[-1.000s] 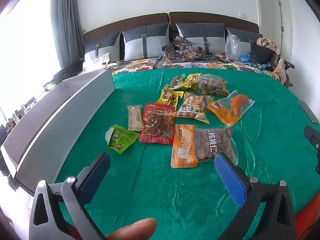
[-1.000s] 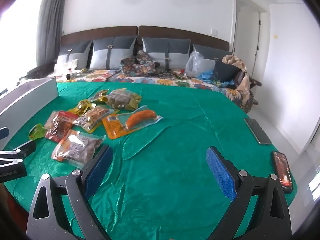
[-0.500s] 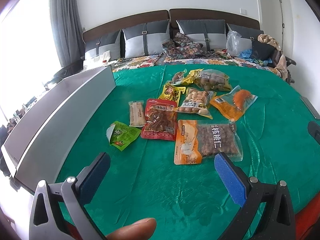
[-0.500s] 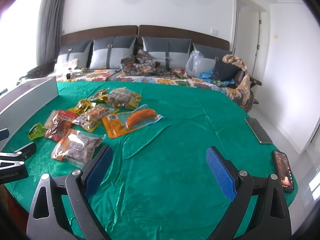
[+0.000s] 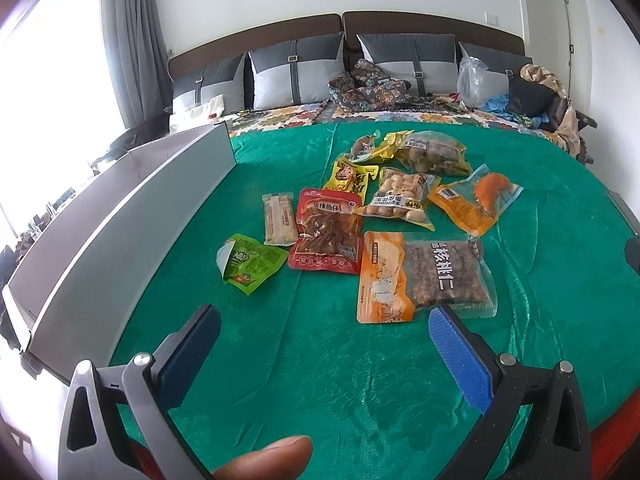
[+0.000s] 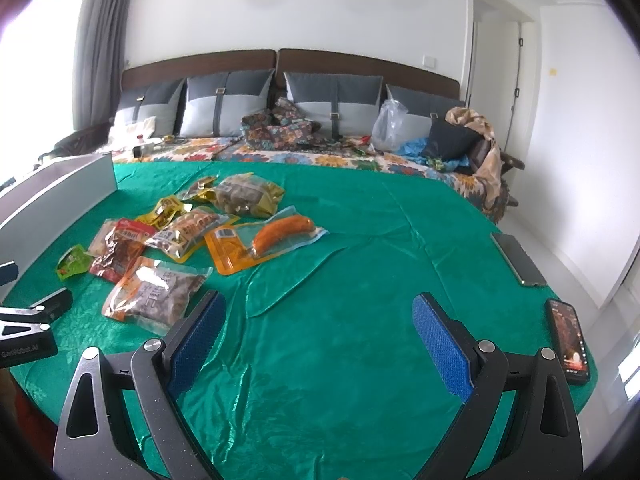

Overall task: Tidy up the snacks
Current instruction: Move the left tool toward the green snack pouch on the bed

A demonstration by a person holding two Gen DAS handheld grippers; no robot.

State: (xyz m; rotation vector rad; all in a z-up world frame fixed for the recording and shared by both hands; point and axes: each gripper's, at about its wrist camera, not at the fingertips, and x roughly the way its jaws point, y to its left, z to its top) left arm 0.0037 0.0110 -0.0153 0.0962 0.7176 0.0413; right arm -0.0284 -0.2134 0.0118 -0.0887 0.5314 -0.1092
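Observation:
Several snack packets lie on a green cloth (image 5: 328, 360). Nearest my left gripper (image 5: 324, 328) is an orange walnut pack (image 5: 420, 276), with a red fish pack (image 5: 328, 236) and a small green packet (image 5: 250, 262) to its left. A sausage pack (image 5: 476, 198), a peanut pack (image 5: 400, 198) and yellow packs (image 5: 428, 152) lie farther back. The left gripper is open and empty, hovering short of the packets. My right gripper (image 6: 318, 336) is open and empty over bare cloth; the walnut pack (image 6: 154, 292) and sausage pack (image 6: 268, 242) lie ahead to its left.
A long grey box (image 5: 120, 220) stands along the left side of the cloth. Two phones (image 6: 518, 258) (image 6: 568, 340) lie at the right edge. Pillows (image 6: 332, 100), a folded blanket and bags sit behind on the bed. The left gripper shows at the right view's left edge (image 6: 28, 320).
The left gripper has moved forward a little, so the packets sit lower and closer in its view. The right gripper has barely moved. Both stay open.

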